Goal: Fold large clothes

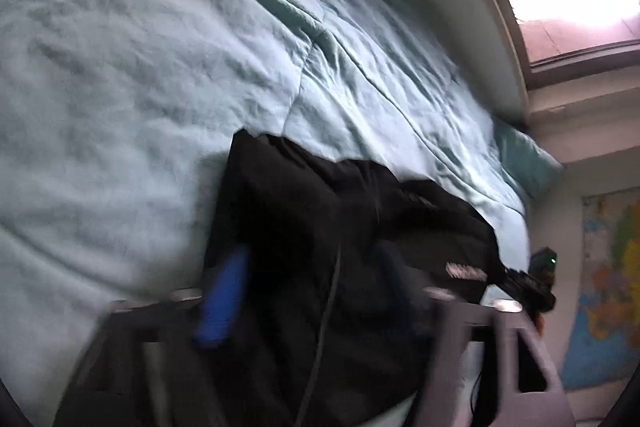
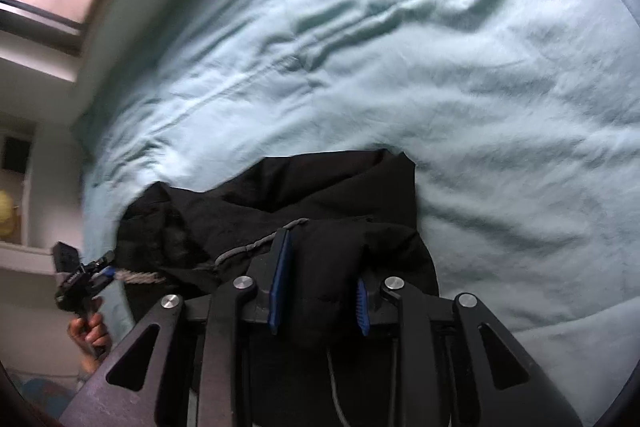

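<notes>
Garment (image 1: pixel 320 211), one, black, lies on one pale quilt (image 1: pixel 140 67); left gripper (image 1: pixel 316 287) spread wide over it, gripping nothing; right view alone shows right gripper (image 2: pixel 320 291), partly open, cloth bunched between pads (image 2: pixel 280 279); grip unclear.

Matt black cloth garment (image 2: pixel 304 195), soft, creased, with grey woven drawcord (image 2: pixel 256 245). Pale teal quilted cotton-look bed cover (image 2: pixel 460 67), matt, wrinkled. Right tongs (image 2: pixel 320 291): matt black plastic, ribbed blue rubbery pads (image 2: pixel 280 279), shiny metal rivets (image 2: pixel 244 283).
</notes>
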Demonstrator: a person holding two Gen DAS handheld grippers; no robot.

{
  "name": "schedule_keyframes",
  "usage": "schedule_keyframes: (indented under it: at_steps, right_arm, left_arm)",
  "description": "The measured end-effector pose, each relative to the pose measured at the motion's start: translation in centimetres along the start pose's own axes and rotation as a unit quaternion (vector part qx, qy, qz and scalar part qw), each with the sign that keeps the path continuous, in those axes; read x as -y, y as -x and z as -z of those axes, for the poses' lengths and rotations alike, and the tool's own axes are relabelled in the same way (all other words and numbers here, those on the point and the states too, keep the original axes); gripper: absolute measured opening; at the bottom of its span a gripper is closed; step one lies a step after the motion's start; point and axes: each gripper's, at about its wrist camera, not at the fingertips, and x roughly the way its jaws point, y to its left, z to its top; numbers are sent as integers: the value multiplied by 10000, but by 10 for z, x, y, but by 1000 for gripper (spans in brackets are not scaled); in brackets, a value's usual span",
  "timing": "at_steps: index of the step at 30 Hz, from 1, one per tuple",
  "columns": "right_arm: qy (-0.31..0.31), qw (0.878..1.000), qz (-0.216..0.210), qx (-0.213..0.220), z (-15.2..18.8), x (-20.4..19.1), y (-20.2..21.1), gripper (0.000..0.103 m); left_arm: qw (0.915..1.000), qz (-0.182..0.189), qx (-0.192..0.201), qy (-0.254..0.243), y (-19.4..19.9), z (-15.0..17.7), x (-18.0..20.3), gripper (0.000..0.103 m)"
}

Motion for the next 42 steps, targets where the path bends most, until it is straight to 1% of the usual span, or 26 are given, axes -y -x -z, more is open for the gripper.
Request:
schedule_keyframes:
  at_steps: [2,4,5,6,7,8,11,13,15,21,22,23,24,25,26,27,28,29,30,31,32,34,36,37,40,42]
  right_arm:
    - [58,9999,-77,110,4,-4,20,39]
    - [179,9993,-61,320,10,-13,37,60]
    - [324,9980,-10,542,14,-19,52,65]
    - [441,9967,63,682,17,-23,59,74]
    - [643,9938,212,877,21,-28,67,82]
    - [825,9908,397,1000,24,-31,70,84]
    - [1016,9870,822,932,20,-29,51,86]
    - [1188,9827,1150,839,14,-24,30,86]
    - [1378,9779,1407,707,4,-17,8,86]
    - [1524,9791,1294,380,-31,5,-45,84]
    - [1556,9793,1252,318,-35,7,-53,84]
    - [1571,9800,1193,271,-38,8,-58,82]
    - [1580,9808,1128,197,-41,10,-64,75]
    - [1583,9816,1060,121,-41,10,-68,64]
    - [1589,9824,978,70,-41,10,-72,57]
    - [1624,9818,978,99,-39,7,-72,43]
    - [1711,9797,1035,156,-35,2,-71,32]
    - [1842,9757,1169,225,-30,-4,-69,29]
    - [1983,9695,1397,349,-24,-12,-67,28]
    - [2103,9636,1577,494,-18,-20,-62,25]
    - [2144,9602,1688,594,-14,-26,-58,24]
    - [2246,9484,2054,885,-4,-39,-43,21]
    - [2333,9359,2373,1152,3,-51,-27,18]
    - [2378,9288,2536,1283,5,-57,-19,17]
    - [2572,9078,2901,1599,4,-78,-4,17]
    - [2647,8949,3097,1823,-6,-93,0,17]
  left_arm:
    - [9999,-44,43,-104,19,7,2,75]
    - [9994,-170,154,-254,38,14,5,75]
    - [9990,-234,215,-309,43,16,7,75]
    - [9976,-428,320,-438,49,17,10,75]
    - [9944,-743,433,-618,51,16,15,75]
    - [9906,-1007,510,-769,50,13,18,75]
    - [9869,-1163,512,-997,35,2,21,75]
    - [9837,-1332,378,-1151,16,-10,19,75]
    - [9838,-1300,253,-1211,5,-20,12,75]
    - [9923,-696,-133,-1020,-22,-43,-8,75]
    - [9927,-657,-175,-1000,-27,-45,-10,75]
    - [9931,-612,-194,-977,-31,-47,-13,75]
    - [9935,-570,-202,-964,-34,-48,-14,75]
    - [9939,-507,-229,-956,-37,-50,-14,75]
    - [9944,-390,-243,-954,-40,-52,-14,75]
    - [9946,-314,-229,-958,-42,-52,-13,75]
    - [9946,-254,-194,-983,-44,-53,-12,75]
    - [9944,-263,-118,-1018,-44,-53,-9,74]
    - [9934,-251,32,-1121,-44,-52,-4,55]
    - [9927,-304,52,-1169,-45,-51,-1,27]
    - [9929,-355,33,-1135,-44,-49,1,20]
    - [9905,-484,321,-1244,-36,-42,10,14]
    - [9869,-611,633,-1352,-19,-33,20,13]
    - [9857,-611,816,-1346,-7,-30,25,13]
    - [9817,-335,1267,-1383,28,-34,43,13]
    - [9739,-483,1545,-1592,40,-42,65,13]
